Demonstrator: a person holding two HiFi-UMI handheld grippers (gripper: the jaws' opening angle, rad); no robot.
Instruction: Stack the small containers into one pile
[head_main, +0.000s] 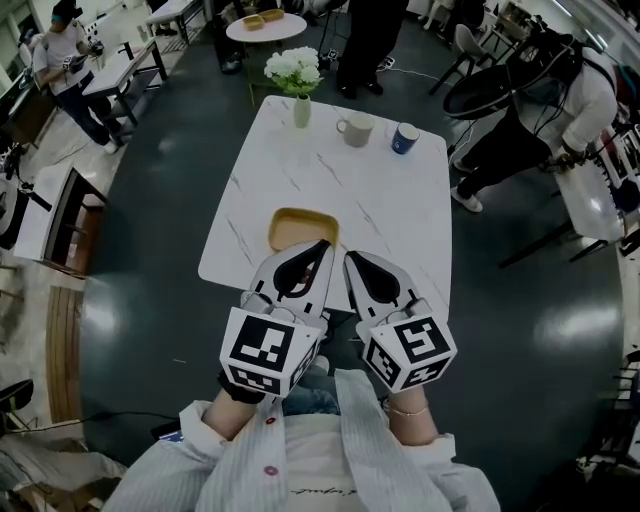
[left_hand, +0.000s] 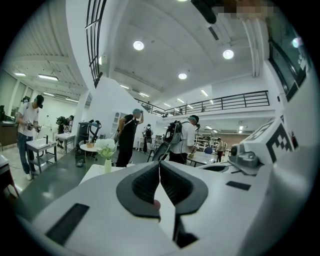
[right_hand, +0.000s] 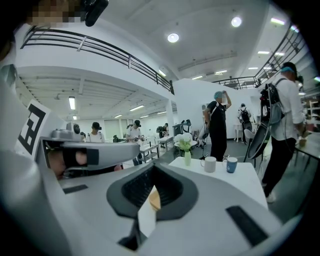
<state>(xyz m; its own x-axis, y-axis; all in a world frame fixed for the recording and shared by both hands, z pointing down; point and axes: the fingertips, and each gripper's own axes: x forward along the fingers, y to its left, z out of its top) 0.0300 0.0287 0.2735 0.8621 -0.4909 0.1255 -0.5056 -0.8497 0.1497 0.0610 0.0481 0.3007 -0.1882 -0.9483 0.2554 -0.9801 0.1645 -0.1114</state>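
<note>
On the left side of the room, past the table (head_main: 330, 180), a person in a white top (head_main: 58, 50) stands at a bench. Nearer to me, the one doing the job holds both tools side by side just off the table's near edge, pointing across it.

The left tongs (head_main: 322, 248) are closed. Their own view shows the two ribbed pads of the left tongs (left_hand: 160, 162) meeting at the tip with nothing between them. Seen from overhead, that tip overlaps the near rim of the yellow dish (head_main: 295, 225). I can't tell whether it touches.

The dish is shallow and sits flat on the white marble top, close to the near edge. It is the only such container I can see on this table.

Just beside it are the right tongs (head_main: 352, 262), also closed and empty. In their own view the pads of the right tongs (right_hand: 154, 165) are pressed together, and a sliver of the dish (right_hand: 155, 198) shows through the gap lower down.

At the far end of the table stands a vase (head_main: 301, 110) of white flowers, then a pale mug (head_main: 357, 129), then a blue cup (head_main: 404, 138). Off to the right, another person (head_main: 560, 110) bends forward with a dark pack on their back.
</note>
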